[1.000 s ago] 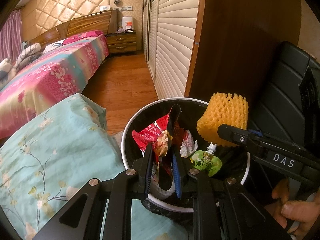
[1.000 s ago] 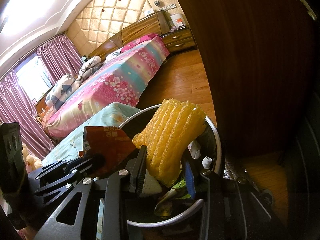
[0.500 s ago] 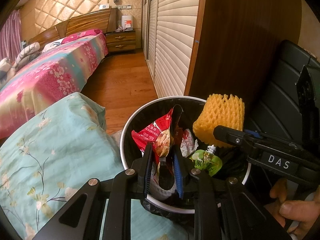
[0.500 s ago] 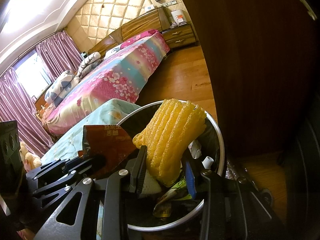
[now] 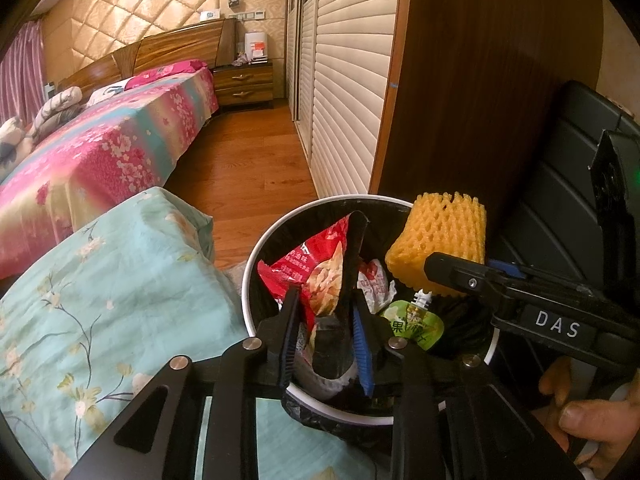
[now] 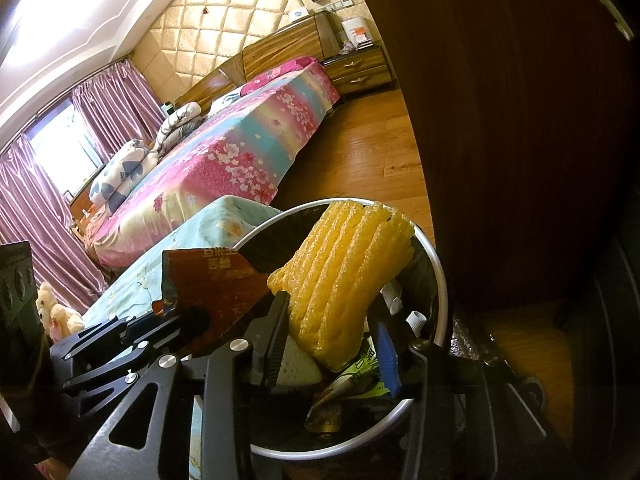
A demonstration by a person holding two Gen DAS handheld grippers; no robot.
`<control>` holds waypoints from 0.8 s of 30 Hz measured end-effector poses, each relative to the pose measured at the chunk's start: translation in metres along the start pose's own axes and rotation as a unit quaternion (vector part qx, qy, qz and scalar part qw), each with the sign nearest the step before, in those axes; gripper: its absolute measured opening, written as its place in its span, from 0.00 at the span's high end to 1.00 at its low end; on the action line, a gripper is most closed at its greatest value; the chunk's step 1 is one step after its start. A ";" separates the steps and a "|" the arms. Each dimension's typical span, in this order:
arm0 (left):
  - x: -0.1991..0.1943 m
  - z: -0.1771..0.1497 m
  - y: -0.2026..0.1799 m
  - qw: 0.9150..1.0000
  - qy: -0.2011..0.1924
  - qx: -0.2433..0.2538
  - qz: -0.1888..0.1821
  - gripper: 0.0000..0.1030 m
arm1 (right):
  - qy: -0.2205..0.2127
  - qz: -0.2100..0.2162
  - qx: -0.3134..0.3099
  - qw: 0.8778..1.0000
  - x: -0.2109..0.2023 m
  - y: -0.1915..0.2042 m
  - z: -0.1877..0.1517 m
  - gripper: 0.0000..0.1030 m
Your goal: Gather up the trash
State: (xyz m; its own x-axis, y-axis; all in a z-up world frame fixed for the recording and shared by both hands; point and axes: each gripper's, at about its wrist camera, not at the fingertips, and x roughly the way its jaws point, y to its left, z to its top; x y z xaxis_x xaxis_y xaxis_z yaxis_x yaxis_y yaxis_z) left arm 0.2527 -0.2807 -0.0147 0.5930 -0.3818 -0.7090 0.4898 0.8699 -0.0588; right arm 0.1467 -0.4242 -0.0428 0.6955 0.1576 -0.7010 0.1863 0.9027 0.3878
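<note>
The yellow foam fruit net point(image 6: 340, 280) stands between the pads of the right tool point(image 6: 332, 344), over the open mouth of the bin point(image 6: 440, 280). It looks very light, soft and springy, with an open mesh that grips rather than slips. It can be squeezed anywhere on its body without harm, and it should drop slowly and may catch on a pad. The right tool's jaws are opening: the blue pad already stands clear of the foam, while the black pad lies against it.

Left of it, the red snack wrapper point(image 5: 320, 276) hangs between the pads of the left tool point(image 5: 326, 344), also above the bin. It is thin, crinkly film, light and slick, best pinched across a flat fold. The left tool's jaws are opening too, with gaps showing beside the wrapper.

Below both, in the black liner, lie a green drink pouch point(image 5: 416, 324) and other wrappers. A floral quilt point(image 5: 100, 300) lies left of the bin.
</note>
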 end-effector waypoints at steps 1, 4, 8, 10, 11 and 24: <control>0.000 0.000 0.000 1.000 0.000 0.000 0.002 0.68 | -0.001 0.001 0.002 1.000 -0.001 -0.001 0.000 0.51; -0.005 -0.002 0.001 1.000 -0.007 -0.003 0.012 0.43 | -0.006 0.002 0.006 1.000 -0.003 -0.001 0.000 0.36; -0.011 -0.006 0.007 1.000 -0.009 -0.010 0.016 0.41 | -0.017 -0.001 0.010 1.000 -0.010 -0.001 -0.002 0.35; -0.015 -0.009 0.011 1.000 -0.009 -0.018 0.017 0.40 | -0.023 -0.002 0.012 1.000 -0.013 -0.001 -0.002 0.34; -0.017 -0.011 0.013 1.000 -0.011 -0.022 0.016 0.39 | -0.025 -0.001 0.013 1.000 -0.015 0.000 -0.003 0.34; -0.078 -0.070 0.035 0.997 -0.042 -0.069 0.019 0.33 | -0.052 0.014 0.017 0.998 -0.046 0.032 -0.046 0.23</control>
State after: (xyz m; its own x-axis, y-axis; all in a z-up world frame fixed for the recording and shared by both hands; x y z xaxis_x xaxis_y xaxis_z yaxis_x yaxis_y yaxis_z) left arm 0.1781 -0.1986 -0.0107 0.6638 -0.3675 -0.6514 0.3767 0.9167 -0.1334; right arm 0.0887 -0.3845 -0.0261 0.7694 0.1390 -0.6235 0.1873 0.8841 0.4282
